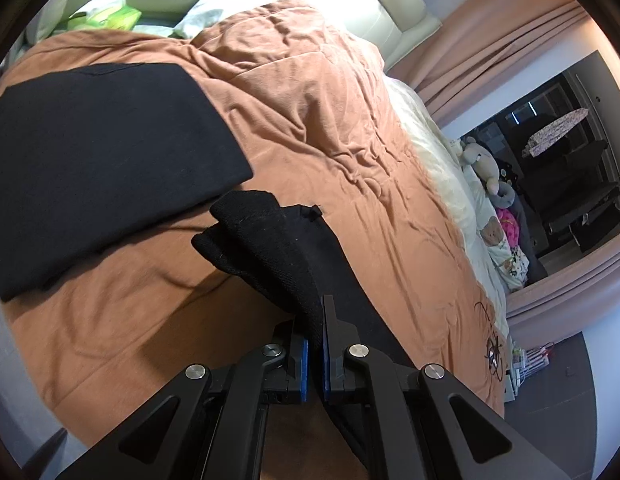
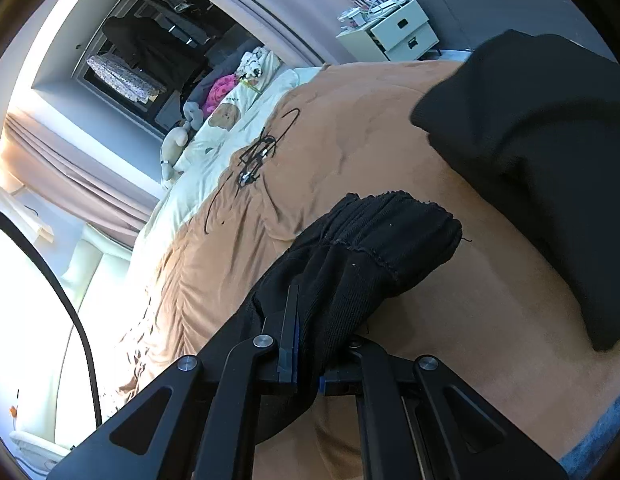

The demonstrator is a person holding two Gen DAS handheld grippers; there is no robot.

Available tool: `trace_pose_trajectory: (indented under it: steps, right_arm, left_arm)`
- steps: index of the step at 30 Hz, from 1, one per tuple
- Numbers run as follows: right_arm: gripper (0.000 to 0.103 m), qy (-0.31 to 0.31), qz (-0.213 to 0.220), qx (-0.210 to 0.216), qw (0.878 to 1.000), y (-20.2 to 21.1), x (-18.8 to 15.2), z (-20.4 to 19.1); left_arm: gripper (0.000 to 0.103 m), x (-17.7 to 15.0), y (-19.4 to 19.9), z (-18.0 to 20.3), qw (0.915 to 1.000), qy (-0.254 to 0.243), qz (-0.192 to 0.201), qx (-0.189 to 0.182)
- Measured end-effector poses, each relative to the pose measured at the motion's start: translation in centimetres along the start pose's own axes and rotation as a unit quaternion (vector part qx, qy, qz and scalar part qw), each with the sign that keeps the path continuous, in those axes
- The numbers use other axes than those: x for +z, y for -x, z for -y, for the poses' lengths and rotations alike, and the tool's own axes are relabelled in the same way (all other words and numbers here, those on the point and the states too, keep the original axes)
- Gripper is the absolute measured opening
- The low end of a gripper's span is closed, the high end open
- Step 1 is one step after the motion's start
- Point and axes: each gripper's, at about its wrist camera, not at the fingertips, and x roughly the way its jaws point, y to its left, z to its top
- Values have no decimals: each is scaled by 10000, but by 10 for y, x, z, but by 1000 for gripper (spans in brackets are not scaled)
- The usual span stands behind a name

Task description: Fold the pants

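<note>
Both grippers are clenched on the black knit pants point(image 1: 270, 248): the left gripper point(image 1: 315, 320) and right gripper point(image 2: 310, 328) carry a pinched edge above the rust-orange quilted bedspread point(image 1: 330, 128). This looks like mid-fold; next, lay the lifted end squarely onto the flat part far left.

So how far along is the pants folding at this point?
Done: one dark folded garment already lies flat on the orange bedcover. In hand: the left gripper and the right gripper are each shut on black pants, lifted above the cover, ribbed hem bunched at the jaws. Left: these pants are not yet laid flat or folded; how they hang below the grippers is hidden.
</note>
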Motion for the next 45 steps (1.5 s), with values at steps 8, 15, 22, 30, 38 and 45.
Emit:
trace_pose_trajectory:
  steps: [8,15,22,30,38,45]
  right_arm:
    - [1,-164,41,-61,9998,24,-14,17]
    - [1,-293,-50,-201,9994,32,-29,29]
    - [12,-554,-563,-686,9945,14,-54,53]
    - [38,2,-658,-857,9941,39,-65,25]
    - [38,886,-572,-773,9914,58,-74,-33]
    - [38,1368,-988,-480,9845,26,-88,-61]
  left_arm:
    - [5,-21,18,-24,9999,80,-74,-1]
    - [5,-41,23,-58,9994,298,-158,100]
    - [4,-59,2,-88,9974,387,-484,378]
    - [15,-73,-9,-103,9952,635,-716,211]
    - [23,-75,-9,-114,9947,806,-626,102]
    - [23,-69,-13,-126,9944,947,-477,1]
